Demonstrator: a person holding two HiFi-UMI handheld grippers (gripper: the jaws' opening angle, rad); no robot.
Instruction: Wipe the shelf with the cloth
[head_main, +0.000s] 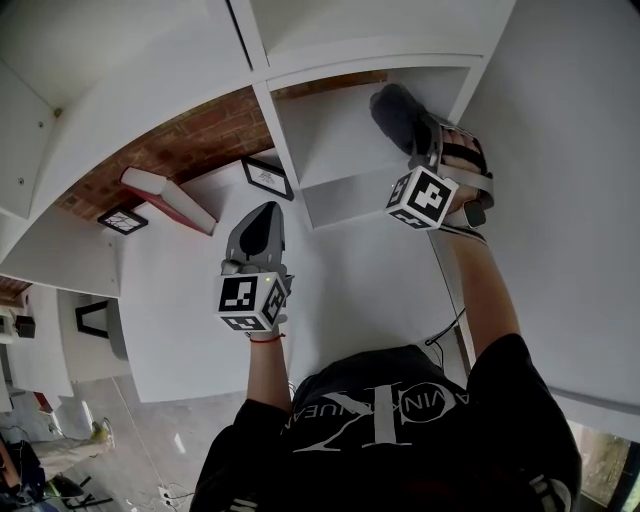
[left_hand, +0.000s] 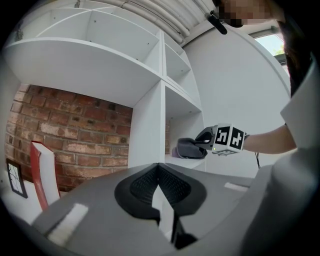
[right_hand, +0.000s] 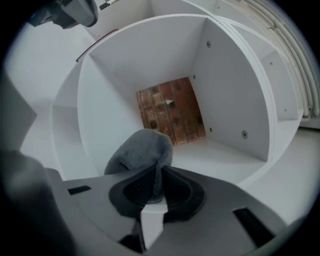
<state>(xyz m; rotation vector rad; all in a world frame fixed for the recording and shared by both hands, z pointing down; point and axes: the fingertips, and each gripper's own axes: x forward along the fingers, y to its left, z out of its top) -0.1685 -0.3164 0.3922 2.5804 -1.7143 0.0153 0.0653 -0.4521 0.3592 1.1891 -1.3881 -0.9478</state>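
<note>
While the right hand-held gripper (right_hand: 157, 189) pinches a fold of the grey cloth (right_hand: 141, 150) between its jaws, the cloth itself is sitting on the floor of a cubby in the white shelf (right_hand: 225, 157), with the brick wall (right_hand: 170, 110) showing at the back. Left hand-held gripper (left_hand: 159, 186) has its jaws pressed together with nothing in them, out in front of the next compartment over, where a red-and-white book (head_main: 165, 195) and a black frame (head_main: 268, 178) sit.
</note>
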